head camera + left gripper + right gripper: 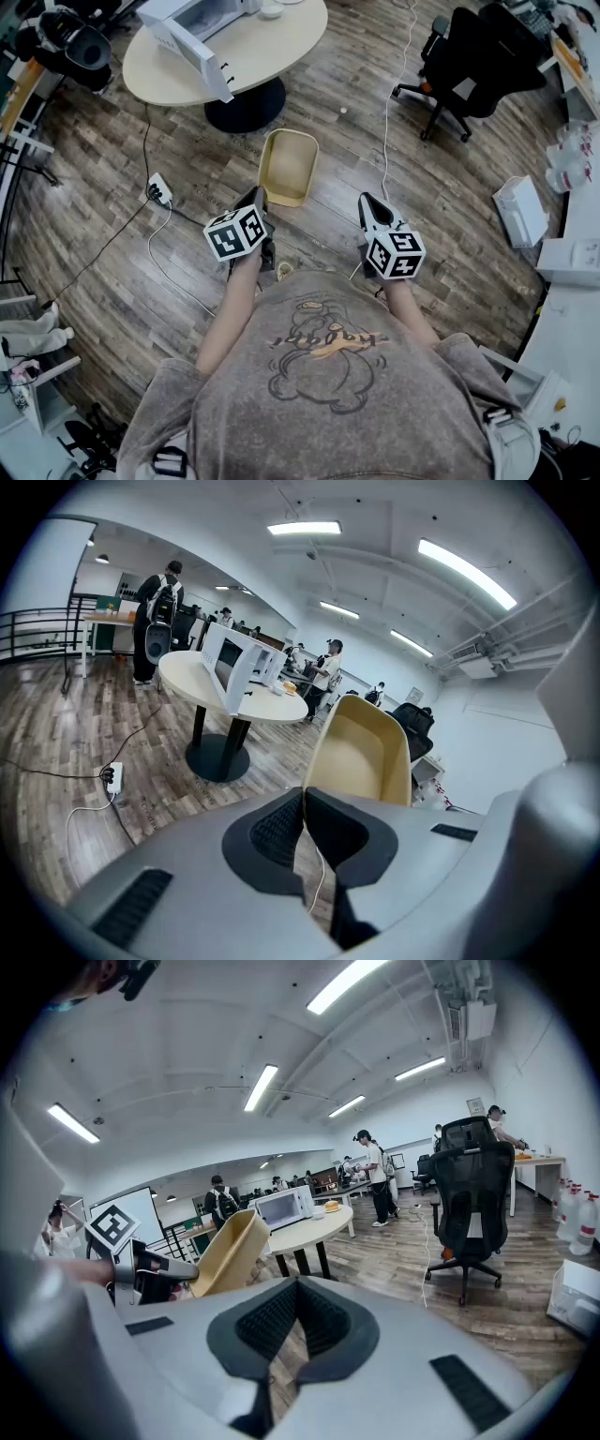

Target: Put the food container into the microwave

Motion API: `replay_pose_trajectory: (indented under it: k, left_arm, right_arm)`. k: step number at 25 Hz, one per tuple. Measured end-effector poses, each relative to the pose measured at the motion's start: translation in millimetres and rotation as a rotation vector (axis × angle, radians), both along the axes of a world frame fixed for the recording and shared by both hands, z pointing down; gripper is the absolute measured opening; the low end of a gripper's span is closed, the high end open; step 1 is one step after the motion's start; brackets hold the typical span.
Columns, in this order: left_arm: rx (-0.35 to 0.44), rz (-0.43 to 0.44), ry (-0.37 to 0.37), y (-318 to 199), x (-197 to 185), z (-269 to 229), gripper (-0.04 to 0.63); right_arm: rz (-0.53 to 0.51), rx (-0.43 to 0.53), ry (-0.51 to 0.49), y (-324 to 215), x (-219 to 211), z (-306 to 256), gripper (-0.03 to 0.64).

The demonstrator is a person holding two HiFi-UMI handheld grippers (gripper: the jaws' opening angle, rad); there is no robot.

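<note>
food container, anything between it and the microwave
Nothing visible does. The food container, clamped by the left tool, has only bare floor ahead up to the round table, where the microwave sits with its door apparently open.

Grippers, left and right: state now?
Left gripper: shut on the rim of the food container.
Right gripper: shut, holding nothing.

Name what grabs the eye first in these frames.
The beige food container stands out first, held above the wood floor by the left gripper, whose jaws are shut on its near rim. Beyond it a white microwave sits with its door open on the round table. The right gripper is shut and empty beside the left one.
</note>
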State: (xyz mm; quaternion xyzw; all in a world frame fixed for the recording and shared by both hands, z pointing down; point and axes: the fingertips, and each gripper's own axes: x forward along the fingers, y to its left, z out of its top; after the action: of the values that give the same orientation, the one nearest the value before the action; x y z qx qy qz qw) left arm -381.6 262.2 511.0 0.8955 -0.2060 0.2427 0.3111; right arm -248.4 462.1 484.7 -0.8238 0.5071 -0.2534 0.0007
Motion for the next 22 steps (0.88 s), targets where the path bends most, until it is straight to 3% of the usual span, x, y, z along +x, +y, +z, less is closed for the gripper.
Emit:
replay_pose_trajectory:
  k: [8, 22]
  left_arm:
    - [0.012, 0.026, -0.016, -6.6, -0.4, 2.6, 0.035]
    - [-0.006, 0.097, -0.042, -41.0, -6.9, 27.0, 0.035]
  right_arm:
    - [-0.001, -0.008, 0.002, -10.7, -3.9, -3.1, -0.002]
    - [0.127, -0.024, -0.016, -30.6, -12.2, 18.0, -0.002]
